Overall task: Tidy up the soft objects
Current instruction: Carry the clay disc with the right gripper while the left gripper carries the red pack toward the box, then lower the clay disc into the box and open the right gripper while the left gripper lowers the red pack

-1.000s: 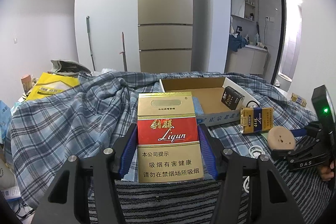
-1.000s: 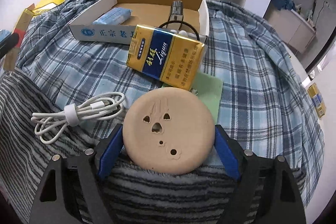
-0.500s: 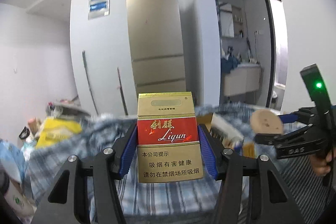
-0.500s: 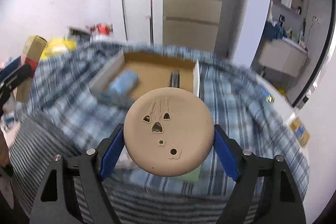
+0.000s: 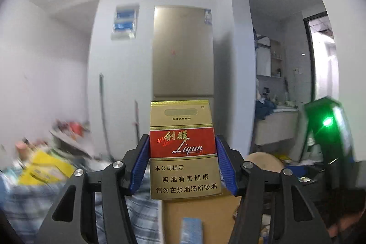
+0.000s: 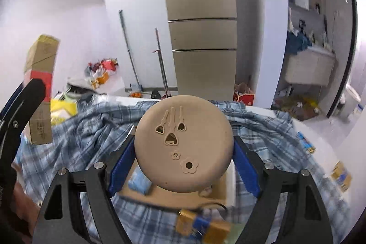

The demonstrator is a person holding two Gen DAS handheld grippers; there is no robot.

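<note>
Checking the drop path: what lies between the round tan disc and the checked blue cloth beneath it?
In the right wrist view, the shallow cardboard box lies there, holding a pale blue packet, under the round tan disc.

The left claw (image 5: pixel 183 166) is pointing nearly level, its blue pads pressing a held pack. The right claw (image 6: pixel 184 165) is tilting downward, clamping a round disc.

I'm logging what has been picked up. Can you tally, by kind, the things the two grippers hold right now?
Cigarette pack: 1, clamped in the left gripper
Round tan disc: 1, clamped in the right gripper
Total: 2
</note>
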